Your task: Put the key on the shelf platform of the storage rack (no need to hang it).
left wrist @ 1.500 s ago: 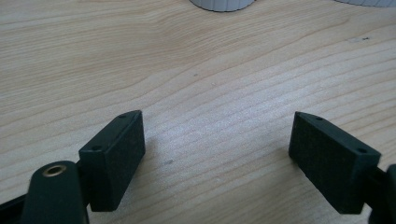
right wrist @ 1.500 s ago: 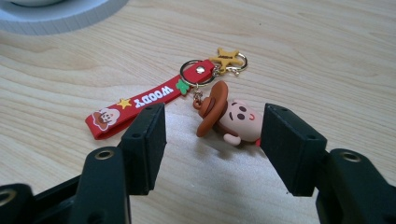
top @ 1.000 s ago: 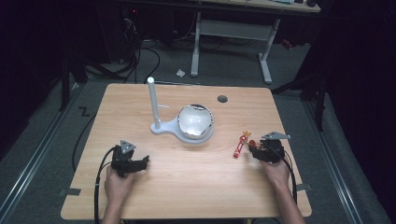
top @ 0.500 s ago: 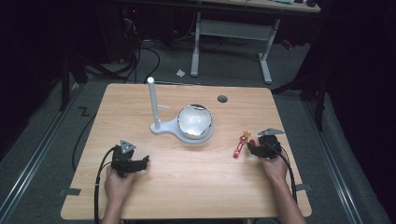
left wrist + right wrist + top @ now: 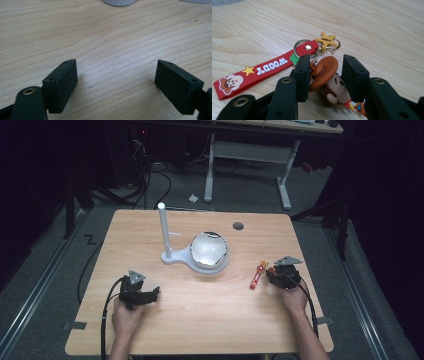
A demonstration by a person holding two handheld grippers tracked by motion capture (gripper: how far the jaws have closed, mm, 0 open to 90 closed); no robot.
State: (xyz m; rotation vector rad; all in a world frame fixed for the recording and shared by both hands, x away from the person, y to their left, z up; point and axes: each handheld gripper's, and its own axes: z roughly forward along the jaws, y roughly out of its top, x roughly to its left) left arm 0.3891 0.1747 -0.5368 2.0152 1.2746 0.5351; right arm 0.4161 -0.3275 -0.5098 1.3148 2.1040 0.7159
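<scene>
A Woody keychain lies on the wooden table [image 5: 200, 320] at the right: a red strap [image 5: 264, 68], a metal ring with a yellow star charm [image 5: 325, 40], and a small figure with a brown hat [image 5: 324, 72]. My right gripper [image 5: 325, 75] has just been closing its jaws around the figure; the left pad touches the hat and the right pad meets the head. In the high view the keychain [image 5: 256, 275] sits just left of that gripper [image 5: 271, 275]. My left gripper [image 5: 116, 85] rests open on bare wood at the front left [image 5: 152, 294], with nothing between its jaws.
A white stand with an upright post [image 5: 163, 227] and a round shiny bowl [image 5: 209, 251] stands at the table's middle back. A small round hole [image 5: 238, 226] is near the far edge. Dark floor, cables and a desk frame lie beyond.
The right gripper's jaws have narrowed from wide open onto the keychain figure. The hand shifted slightly. The left hand and gripper stayed put.
</scene>
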